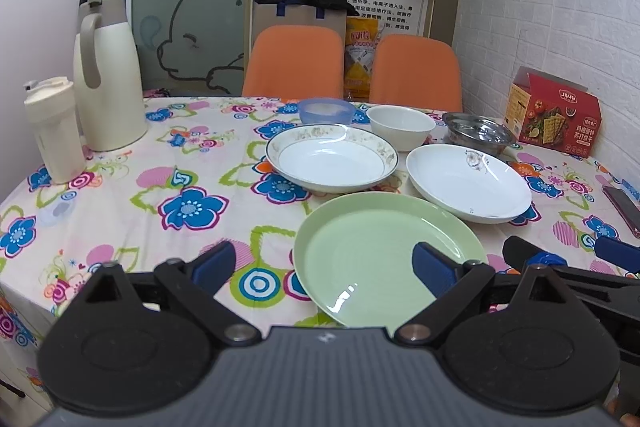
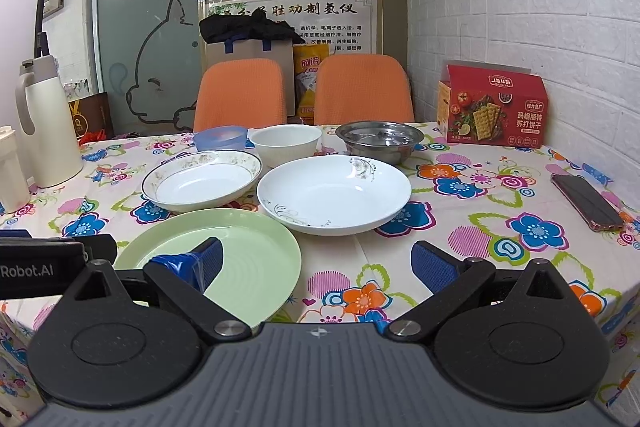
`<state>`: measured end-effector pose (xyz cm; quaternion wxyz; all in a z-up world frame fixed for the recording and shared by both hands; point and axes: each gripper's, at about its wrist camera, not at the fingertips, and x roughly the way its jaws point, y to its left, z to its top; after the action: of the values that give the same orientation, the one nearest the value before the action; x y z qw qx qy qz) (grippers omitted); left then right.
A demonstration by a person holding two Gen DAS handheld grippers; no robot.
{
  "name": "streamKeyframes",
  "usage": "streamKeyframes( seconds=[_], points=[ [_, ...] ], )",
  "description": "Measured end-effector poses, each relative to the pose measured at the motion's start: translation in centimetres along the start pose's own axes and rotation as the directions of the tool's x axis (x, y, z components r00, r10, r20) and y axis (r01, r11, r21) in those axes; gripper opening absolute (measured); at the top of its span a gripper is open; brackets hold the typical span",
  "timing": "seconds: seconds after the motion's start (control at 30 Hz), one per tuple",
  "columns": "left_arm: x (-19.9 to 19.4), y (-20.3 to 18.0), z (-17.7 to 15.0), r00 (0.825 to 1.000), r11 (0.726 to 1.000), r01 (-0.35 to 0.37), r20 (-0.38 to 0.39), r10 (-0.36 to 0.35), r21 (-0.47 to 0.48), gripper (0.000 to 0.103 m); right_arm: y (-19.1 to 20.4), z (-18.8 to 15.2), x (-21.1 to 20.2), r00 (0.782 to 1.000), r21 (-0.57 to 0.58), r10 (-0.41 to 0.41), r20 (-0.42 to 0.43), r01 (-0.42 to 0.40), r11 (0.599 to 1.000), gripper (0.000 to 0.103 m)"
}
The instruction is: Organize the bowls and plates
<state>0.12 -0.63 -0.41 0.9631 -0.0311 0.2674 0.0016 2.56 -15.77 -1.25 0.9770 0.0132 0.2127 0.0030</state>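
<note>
The green plate lies nearest the front edge of the table, and everything else can be placed from it. Behind it to the left sits the gold-rimmed plate; behind it to the right sits the white plate with a dark vine print. In the right wrist view the white plate's near rim looks to overlap the green plate's far rim, though whether they touch cannot be told. Farther back stand three bowls in a row: a blue bowl, a white bowl and a steel bowl, close together near the far table edge.

The left gripper hangs low over the front of the table with its fingers spread wide and nothing between them; its right finger is over the green plate's right part, the other over bare cloth to the left. The right gripper is likewise spread and empty, its left finger over the green plate's right part, the other over open cloth.

Left of the green plate the cloth is bare up to a cream jug and a cream bottle at the left edge. To the right, a phone lies near the right edge and a red cracker box stands by the wall.
</note>
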Motion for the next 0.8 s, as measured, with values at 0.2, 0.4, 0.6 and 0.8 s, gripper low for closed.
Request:
streamKeyframes(
  seconds=[0.2, 0.4, 0.6, 0.8],
  points=[
    [-0.01, 0.01, -0.04, 1.0, 1.0, 0.001, -0.003, -0.001, 0.0, 0.094, -0.09, 0.05, -0.06, 1.0, 0.0, 0.001, 0.001, -0.001, 1.0, 0.088],
    [-0.01, 0.07, -0.04, 1.0, 1.0, 0.003, -0.006, -0.003, -0.002, 0.094, -0.13, 0.06, -0.04, 1.0, -0.001, 0.001, -0.002, -0.001, 1.0, 0.088],
    [0.08, 0.02, 0.03, 1.0, 1.0, 0.001, -0.011, -0.001, 0.0, 0.094, -0.13, -0.01, 0.0, 1.0, -0.003, 0.0, -0.006, 0.0, 1.0, 0.088],
    [0.07, 0.07, 0.05, 1.0, 1.0, -0.003, -0.008, 0.003, 0.0, 0.094, -0.07, -0.01, 0.08, 1.0, -0.004, 0.001, -0.008, -0.001, 1.0, 0.088]
  ],
)
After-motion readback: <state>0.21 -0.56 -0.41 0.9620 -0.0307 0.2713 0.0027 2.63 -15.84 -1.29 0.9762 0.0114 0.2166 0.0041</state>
